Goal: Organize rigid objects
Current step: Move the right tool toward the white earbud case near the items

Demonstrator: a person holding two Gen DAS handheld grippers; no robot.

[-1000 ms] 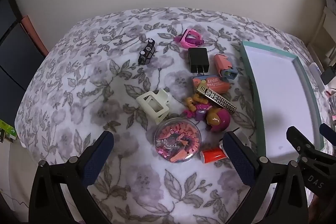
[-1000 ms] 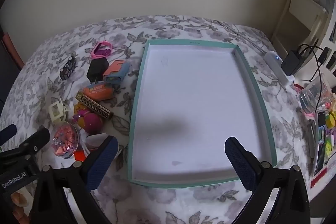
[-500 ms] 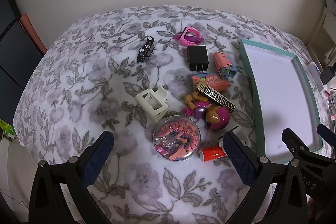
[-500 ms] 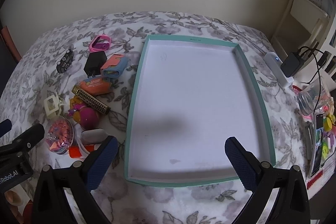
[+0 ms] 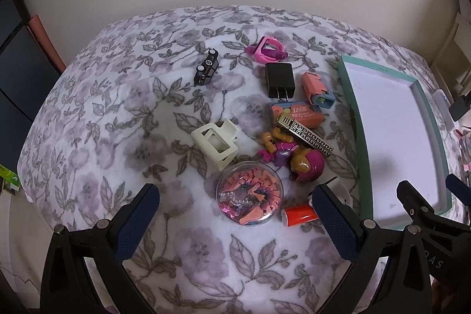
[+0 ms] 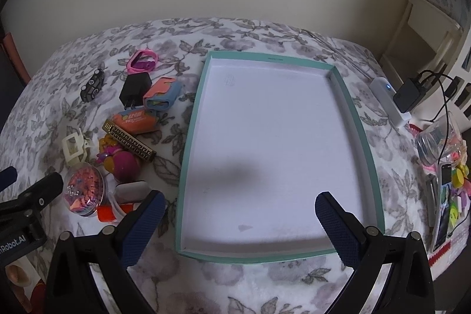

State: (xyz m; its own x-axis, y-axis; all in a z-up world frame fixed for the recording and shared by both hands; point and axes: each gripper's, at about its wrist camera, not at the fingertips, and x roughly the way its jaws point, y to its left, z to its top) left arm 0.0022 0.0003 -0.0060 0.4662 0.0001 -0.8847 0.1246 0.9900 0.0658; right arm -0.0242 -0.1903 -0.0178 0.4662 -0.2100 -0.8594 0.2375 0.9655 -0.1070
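Note:
A teal-rimmed white tray (image 6: 362,119) lies empty on the floral cloth; it also shows in the left wrist view (image 5: 347,81). Left of it lies a cluster: clear round box of pink bits (image 5: 249,193), cream hair claw (image 5: 215,143), red cylinder (image 5: 298,215), pink-helmet toy figure (image 5: 306,164), gold patterned bar (image 5: 306,134), orange pack (image 5: 300,112), black charger (image 5: 279,77), coral-and-blue case (image 5: 316,86), pink watch (image 5: 266,49), black toy car (image 5: 207,69). My left gripper (image 5: 235,214) is open above the round box. My right gripper (image 6: 238,218) is open over the tray's near end.
At the right edge stand a white power strip (image 6: 390,100), a black adapter with cables (image 6: 410,93), a clear jar (image 6: 435,143), a phone (image 6: 444,202) and a cream shelf (image 6: 424,28). A wall runs behind the table. The cloth drops off at left.
Both grippers have drawn back and up slightly, so the objects and tray sit a little farther away in view. Nothing was grasped or shifted.

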